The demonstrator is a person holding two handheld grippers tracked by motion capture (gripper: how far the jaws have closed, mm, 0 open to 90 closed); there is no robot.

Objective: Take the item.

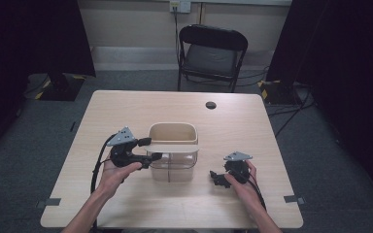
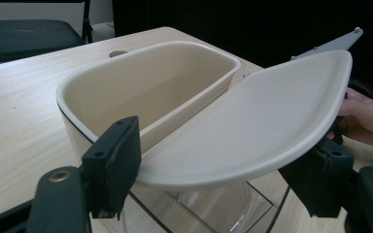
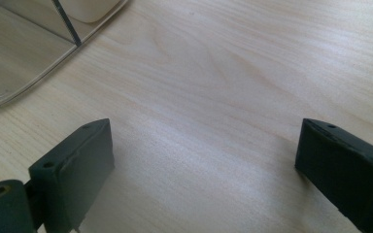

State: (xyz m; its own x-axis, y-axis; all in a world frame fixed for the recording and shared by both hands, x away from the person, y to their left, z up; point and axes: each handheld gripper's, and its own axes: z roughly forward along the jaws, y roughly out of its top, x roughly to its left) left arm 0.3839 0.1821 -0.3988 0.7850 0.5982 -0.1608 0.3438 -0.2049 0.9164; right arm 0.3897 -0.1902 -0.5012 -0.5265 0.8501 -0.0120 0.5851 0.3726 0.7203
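- A small bin (image 1: pixel 173 151) with a cream upper shell and a clear lower body is seen standing upright near the middle of the light wooden table (image 1: pixel 126 104).
- Its top is divided in two: the far half is an open cream compartment (image 2: pixel 155 82), and the near half is covered by a flat cream lid (image 2: pixel 252 126) with a rounded outer edge.
- The left gripper (image 1: pixel 148 149) is held level at the bin's left side, gripped in the person's left hand (image 1: pixel 116 172), with its jaws pointed at the lid's edge.
- In the left gripper view the lid is seen lying between the two black jaws: the left pad (image 2: pixel 114 162) is set against the lid's near edge, while the right pad (image 2: pixel 320 177) sits just under the rim at the other side.
- Whether both pads are pressed on the lid cannot be told from the pictures; the jaws stand partly closed around it.
- The lid is seen slightly raised above the clear body (image 2: pixel 209 211), with its outer edge overhanging.
- The right gripper (image 1: pixel 218 177) is held low over the table to the right of the bin, apart from it, in the person's right hand (image 1: pixel 245 182).
- In the right gripper view its jaws are spread wide with bare wood between them, so nothing is grasped; a corner of the bin's clear base (image 3: pixel 24 53) is seen at the upper left.
- A black folding chair (image 1: pixel 211 56) is placed beyond the far edge of the table.
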